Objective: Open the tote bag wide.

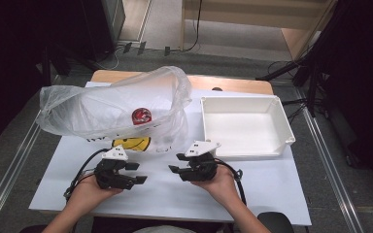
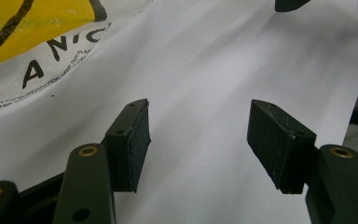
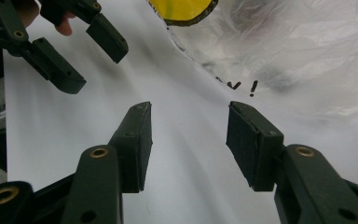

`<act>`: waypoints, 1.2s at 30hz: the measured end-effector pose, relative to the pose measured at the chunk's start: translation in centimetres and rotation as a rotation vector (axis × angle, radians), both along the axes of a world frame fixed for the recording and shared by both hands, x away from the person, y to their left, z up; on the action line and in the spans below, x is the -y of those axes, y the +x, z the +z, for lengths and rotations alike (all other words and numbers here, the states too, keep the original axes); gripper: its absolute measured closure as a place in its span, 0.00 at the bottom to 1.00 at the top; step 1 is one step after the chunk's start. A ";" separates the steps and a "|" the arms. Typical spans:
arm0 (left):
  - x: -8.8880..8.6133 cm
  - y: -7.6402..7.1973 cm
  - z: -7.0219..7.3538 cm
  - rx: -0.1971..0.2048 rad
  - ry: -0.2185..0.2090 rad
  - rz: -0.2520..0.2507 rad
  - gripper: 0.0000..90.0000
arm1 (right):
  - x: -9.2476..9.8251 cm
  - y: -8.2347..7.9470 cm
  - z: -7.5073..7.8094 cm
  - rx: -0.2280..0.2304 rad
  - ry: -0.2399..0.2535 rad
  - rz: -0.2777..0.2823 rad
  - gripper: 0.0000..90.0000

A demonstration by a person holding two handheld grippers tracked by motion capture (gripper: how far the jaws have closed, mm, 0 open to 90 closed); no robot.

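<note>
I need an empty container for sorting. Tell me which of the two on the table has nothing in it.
The white plastic bin at the table's right is empty: its floor is bare. The clear plastic bag to its left holds a red round item.

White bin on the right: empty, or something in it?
Empty. The high view shows the white bin with a bare white floor; the red item sits inside the plastic bag.

bag [image 1: 111,104] left of bin [image 1: 245,126], ball [image 1: 141,116] in bag
</note>
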State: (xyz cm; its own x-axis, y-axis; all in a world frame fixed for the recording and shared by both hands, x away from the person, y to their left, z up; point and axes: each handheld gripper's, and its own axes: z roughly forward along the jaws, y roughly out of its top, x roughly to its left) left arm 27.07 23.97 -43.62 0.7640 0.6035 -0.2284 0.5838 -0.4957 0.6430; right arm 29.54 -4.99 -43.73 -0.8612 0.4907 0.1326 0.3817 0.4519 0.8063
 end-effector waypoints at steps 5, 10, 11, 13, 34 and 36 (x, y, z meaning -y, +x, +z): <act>0.0 0.0 0.1 0.003 -0.005 0.004 0.44 | 0.2 0.3 0.1 -0.041 0.016 -0.013 0.55; 0.0 0.0 0.1 0.003 0.002 0.002 0.44 | 0.2 0.4 0.0 -0.046 0.018 -0.012 0.55; 0.0 0.0 0.1 0.004 0.005 0.001 0.44 | 0.2 0.4 0.0 -0.049 0.019 -0.013 0.55; -0.1 0.0 0.1 0.004 0.002 0.003 0.44 | 0.3 0.5 0.0 -0.052 0.016 -0.009 0.55; -1.8 -0.8 6.7 -0.010 -0.053 -0.015 0.65 | 2.6 2.0 5.2 -0.044 0.029 0.093 0.60; -2.0 -0.7 7.0 -0.016 -0.073 -0.015 0.65 | 2.9 2.3 6.0 -0.034 0.034 0.115 0.62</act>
State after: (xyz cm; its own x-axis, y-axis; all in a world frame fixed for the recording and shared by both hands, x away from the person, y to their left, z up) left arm 26.38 25.93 -36.58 0.7685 0.5734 -0.2840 0.5875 -0.4565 0.6682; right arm 31.82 -7.90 -37.72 -0.9063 0.3834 0.1779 0.3565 0.4672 0.8091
